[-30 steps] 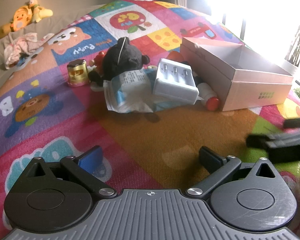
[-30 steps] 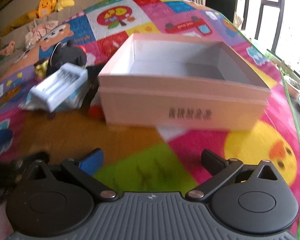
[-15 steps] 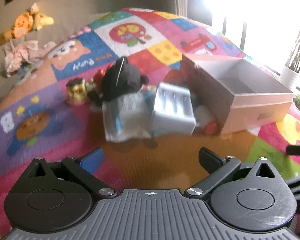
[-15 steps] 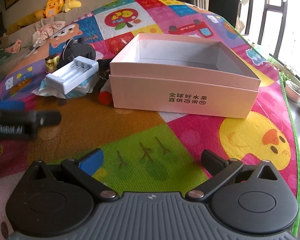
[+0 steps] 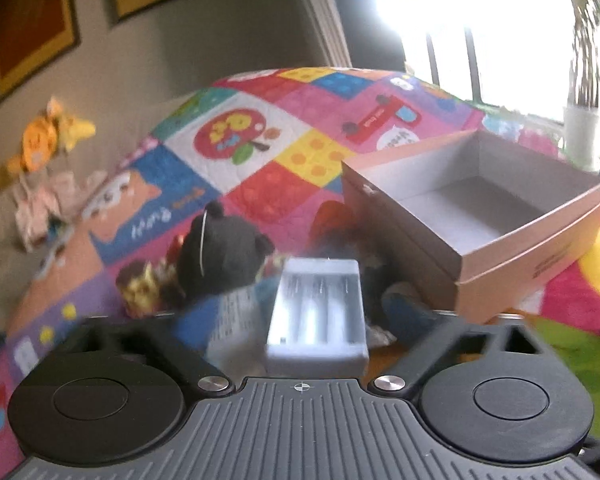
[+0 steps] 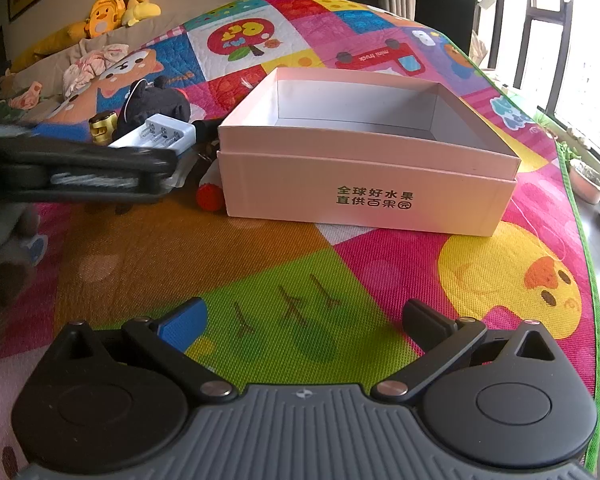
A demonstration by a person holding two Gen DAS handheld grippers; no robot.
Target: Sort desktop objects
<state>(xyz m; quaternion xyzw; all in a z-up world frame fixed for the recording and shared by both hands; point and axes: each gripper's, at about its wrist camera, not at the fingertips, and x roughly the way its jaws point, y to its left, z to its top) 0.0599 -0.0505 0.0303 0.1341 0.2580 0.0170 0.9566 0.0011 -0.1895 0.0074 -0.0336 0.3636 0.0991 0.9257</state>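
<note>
From the left wrist, the left gripper [image 5: 318,320] is closing its jaws around the white charger [image 5: 318,316], which sits squarely between the fingers and close to the gripper body; blur hides whether the pads press on it yet. The pink box [image 5: 500,248] stands open just right of the charger, a black plush [image 5: 220,248] just left of the charger and behind it, a gold jar [image 5: 140,284] further left, and a printed packet [image 5: 236,320] partly under the charger's left side. All of it lies on the colourful mat [image 5: 260,140]. From the right wrist, the right gripper [image 6: 302,320] hangs with its jaws wide and nothing between them, over the mat's [image 6: 260,272] green patch, well in front of the box [image 6: 364,184]. The box is upright, its white inside bare. The left gripper [image 6: 152,156] reaches in from the left edge, its tip at the charger [image 6: 156,136], which lies just left of the box with the plush [image 6: 152,100] behind it, the jar [image 6: 102,126] beside that, and a red-capped item [image 6: 208,196] against the box's left corner.
</note>
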